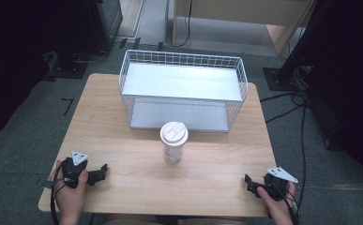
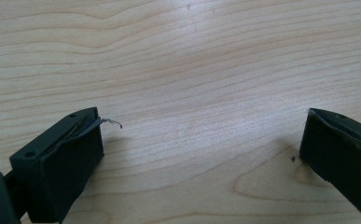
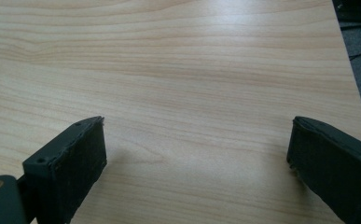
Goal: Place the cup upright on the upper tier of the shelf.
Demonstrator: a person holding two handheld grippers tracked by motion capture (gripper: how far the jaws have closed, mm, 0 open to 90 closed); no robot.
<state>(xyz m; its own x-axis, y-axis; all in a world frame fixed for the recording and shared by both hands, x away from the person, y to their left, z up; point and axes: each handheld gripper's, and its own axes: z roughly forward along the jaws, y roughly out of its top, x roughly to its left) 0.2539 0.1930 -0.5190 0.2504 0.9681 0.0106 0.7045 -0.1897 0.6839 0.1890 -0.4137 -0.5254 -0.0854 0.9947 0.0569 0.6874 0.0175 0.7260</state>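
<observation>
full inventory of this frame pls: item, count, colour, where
cup: 1, clear with white lid, upright at table centre, just in front of the rack
wire rack: 1, white, two shelves, far half of table
table: 1, light wood, under everything
cables: several, black, on the grey floor to the right of the table
left gripper: 1, black, near left corner, jaws open, nothing between them
right gripper: 1, black, near right corner, jaws open, nothing between them
hands: 2, one holding each gripper, at near edge

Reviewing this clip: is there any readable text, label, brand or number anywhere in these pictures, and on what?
None can be read.
Cup: the lid bears a raised shape, with no legible lettering.
Wire shelf rack, wooden table, left gripper and right gripper: no markings visible.
</observation>
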